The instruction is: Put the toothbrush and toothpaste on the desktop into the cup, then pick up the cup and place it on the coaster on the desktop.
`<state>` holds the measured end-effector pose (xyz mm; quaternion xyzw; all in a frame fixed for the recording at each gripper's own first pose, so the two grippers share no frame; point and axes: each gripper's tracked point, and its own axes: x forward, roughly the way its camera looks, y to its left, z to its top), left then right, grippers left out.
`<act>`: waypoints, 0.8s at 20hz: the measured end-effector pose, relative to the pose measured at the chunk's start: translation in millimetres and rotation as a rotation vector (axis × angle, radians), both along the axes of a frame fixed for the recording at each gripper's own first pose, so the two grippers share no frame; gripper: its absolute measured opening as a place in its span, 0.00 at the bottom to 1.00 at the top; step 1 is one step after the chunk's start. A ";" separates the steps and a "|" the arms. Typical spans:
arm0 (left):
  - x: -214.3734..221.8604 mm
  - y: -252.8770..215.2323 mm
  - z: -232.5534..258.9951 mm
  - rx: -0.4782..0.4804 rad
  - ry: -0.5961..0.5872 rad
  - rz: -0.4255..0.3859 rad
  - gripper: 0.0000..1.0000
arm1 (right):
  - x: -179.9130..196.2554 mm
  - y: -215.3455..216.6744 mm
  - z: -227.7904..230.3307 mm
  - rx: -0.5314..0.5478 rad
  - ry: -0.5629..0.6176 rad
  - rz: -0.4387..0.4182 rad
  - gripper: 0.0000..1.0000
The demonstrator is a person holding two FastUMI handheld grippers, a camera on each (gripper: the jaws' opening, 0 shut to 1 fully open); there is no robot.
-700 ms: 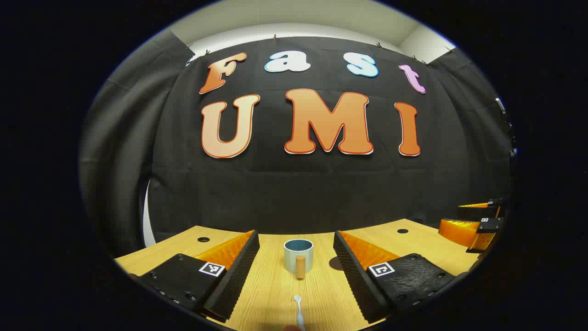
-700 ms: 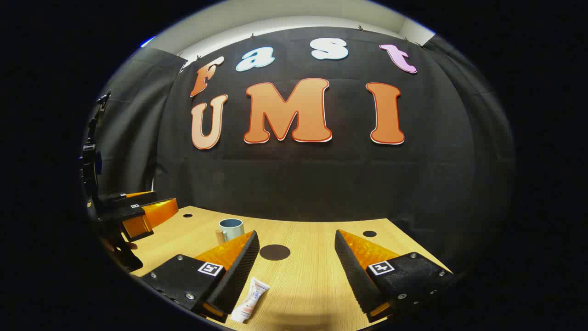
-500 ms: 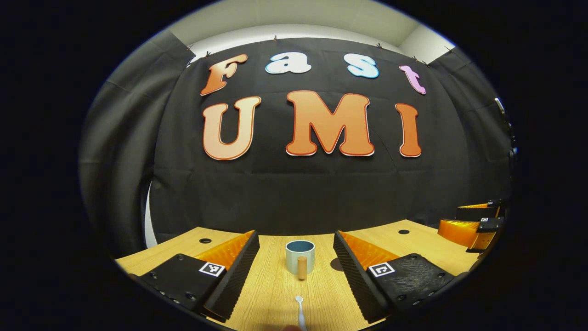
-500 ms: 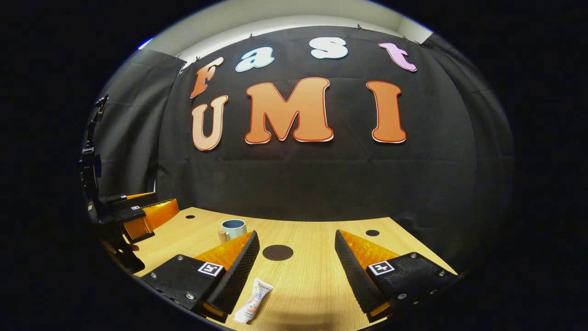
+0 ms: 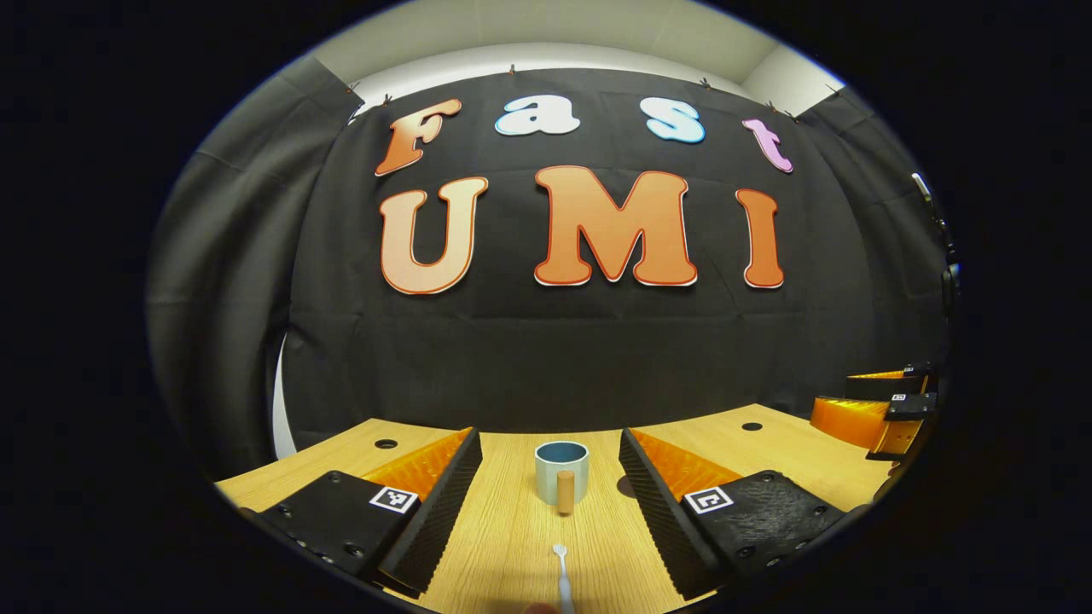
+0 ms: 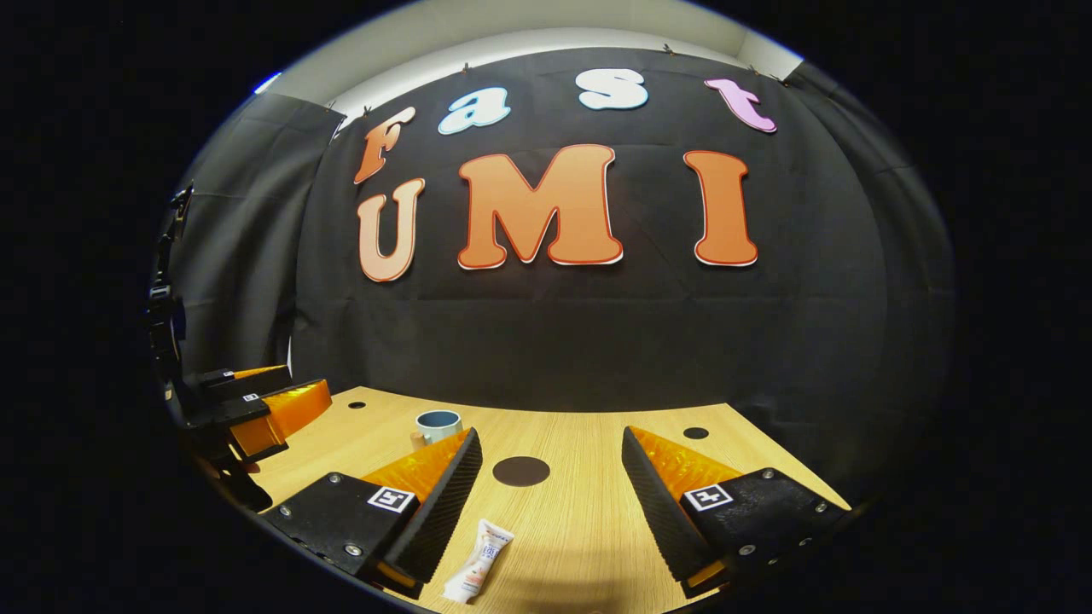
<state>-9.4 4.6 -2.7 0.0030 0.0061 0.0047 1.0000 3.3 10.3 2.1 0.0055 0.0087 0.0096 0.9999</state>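
Wooden desktop (image 5: pixel 512 546) ran wide under both views, pale grain, with small dark round holes (image 5: pixel 386 443) near its far corners. Black cloth wall stood behind it.

Left gripper (image 5: pixel 550 448) hung low over the desktop, its two fingers spread wide and holding nothing. Right gripper (image 6: pixel 552 448) likewise sat low, fingers wide apart, nothing between the pads. In the right gripper view the left gripper also showed at the far left edge, off the table side; in the left gripper view the right one showed at the far right edge. Could not tell the spread of either from those distant glimpses.

Cup (image 5: pixel 561 472), pale outside with a blue-grey inside, stood upright on the desktop, centred between the left gripper's fingers but well beyond their tips. Its wooden handle (image 5: pixel 565 492) faced the camera. Could not see any contents.

Coaster (image 6: pixel 520 471), a dark round disc, lay flat between the right gripper's fingers, farther out than the tips, to the right of the cup and apart from it.

Toothpaste (image 6: pixel 478 562), a small white tube, lay flat just beside the right gripper's left-hand finger, near the table's front edge.

Toothbrush (image 5: pixel 560 571), white, lay flat nearer than the cup, head pointing toward it.
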 end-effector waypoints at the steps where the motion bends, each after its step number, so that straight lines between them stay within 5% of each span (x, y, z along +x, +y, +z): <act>1: 1.0 0.3 -4.6 -0.002 0.011 -0.004 0.98 | 0.0 1.6 -4.8 -0.007 0.016 0.004 0.99; 16: -3.6 9.6 -93.9 -0.041 0.293 -0.008 0.98 | 4.0 43.4 -105.2 -0.003 0.316 0.137 0.99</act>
